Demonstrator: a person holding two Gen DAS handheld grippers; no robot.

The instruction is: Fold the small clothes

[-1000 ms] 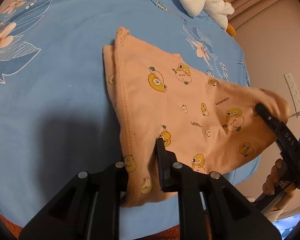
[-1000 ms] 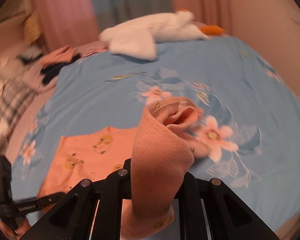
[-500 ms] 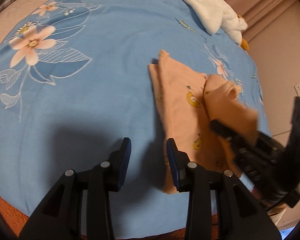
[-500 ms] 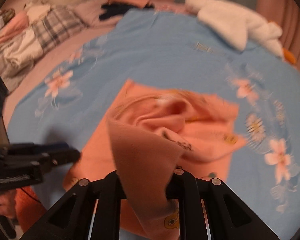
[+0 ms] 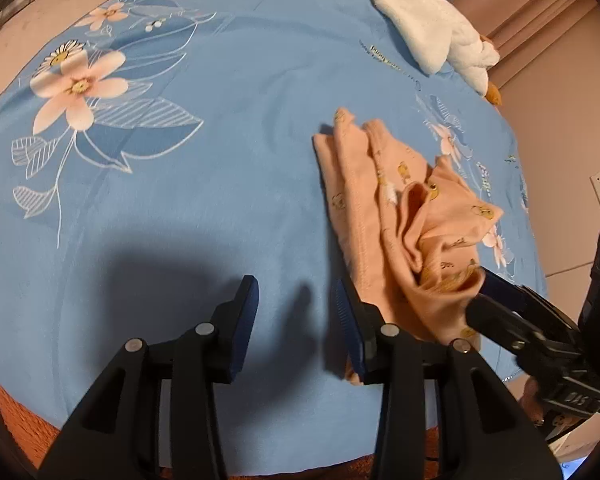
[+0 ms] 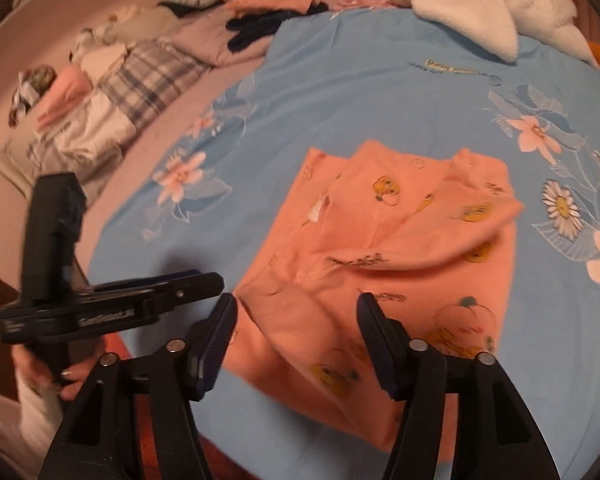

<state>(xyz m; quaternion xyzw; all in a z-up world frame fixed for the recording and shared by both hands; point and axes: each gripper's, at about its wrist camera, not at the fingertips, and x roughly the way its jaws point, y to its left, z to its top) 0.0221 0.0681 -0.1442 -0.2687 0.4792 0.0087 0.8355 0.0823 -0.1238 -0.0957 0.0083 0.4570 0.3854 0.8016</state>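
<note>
Right wrist view: peach garment [image 6: 400,240] lies just beyond right gripper [image 6: 296,312] — jaws just opened, unclenched; nothing gripped.

Peach garment [image 5: 404,216] beside empty, parted left claw [image 5: 296,304]

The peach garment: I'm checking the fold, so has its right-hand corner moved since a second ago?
Yes. The peach garment had that corner lifted out toward the bed's edge; now it lies folded over itself on the blue floral sheet. The right gripper has just opened.
</note>
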